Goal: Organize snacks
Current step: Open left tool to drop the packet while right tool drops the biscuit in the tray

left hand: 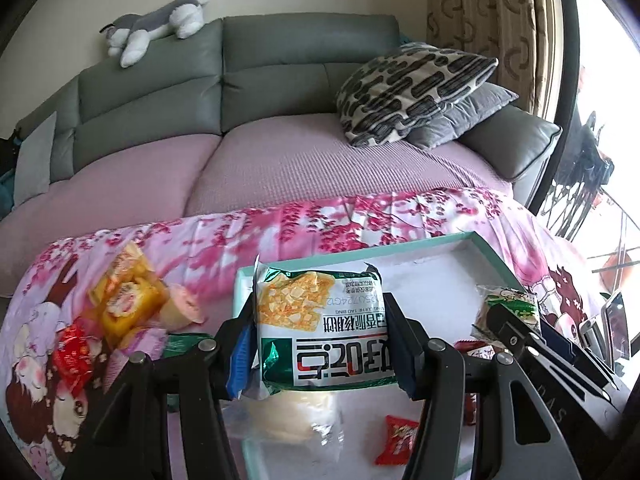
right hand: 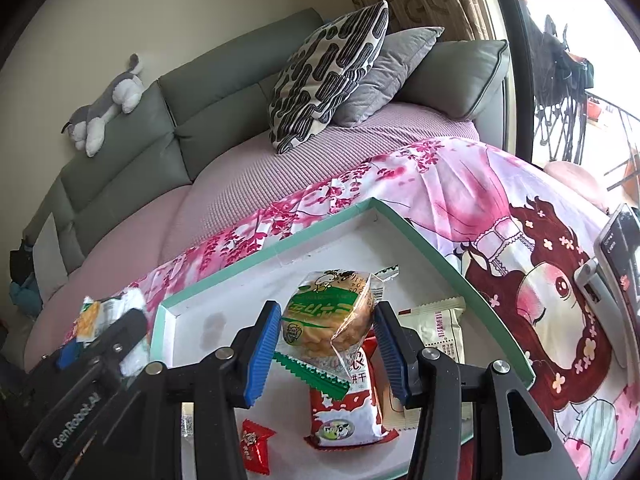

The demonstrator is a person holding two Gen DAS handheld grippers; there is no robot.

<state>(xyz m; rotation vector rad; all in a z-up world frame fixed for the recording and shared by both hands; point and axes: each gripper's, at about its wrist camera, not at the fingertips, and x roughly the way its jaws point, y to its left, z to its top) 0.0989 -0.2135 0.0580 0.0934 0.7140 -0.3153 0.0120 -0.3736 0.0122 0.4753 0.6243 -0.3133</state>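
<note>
We see daylight flooding from blown-out tall glass window [left hand: 600, 92] at right; room evenly bright, shadows soft. We note heavy fisheye bending, black corners, slight blur on near orange-wrapped snack pile [left hand: 128, 300].

A shallow mint-rimmed tray [right hand: 420, 240] lies on a desk draped in a pink floral cloth [right hand: 460, 184]. The tray's far half is bare white floor, open to reach from above. Its near half is crowded: a red-and-white biscuit packet [right hand: 348, 412], a pale sachet [right hand: 446, 328] and a small red candy [right hand: 254, 446]. Left of the tray, loose yellow cakes [left hand: 124, 300] and a red sweet [left hand: 74, 354] clutter the cloth. A phone on a stand [right hand: 618, 256] blocks the right edge.
</note>
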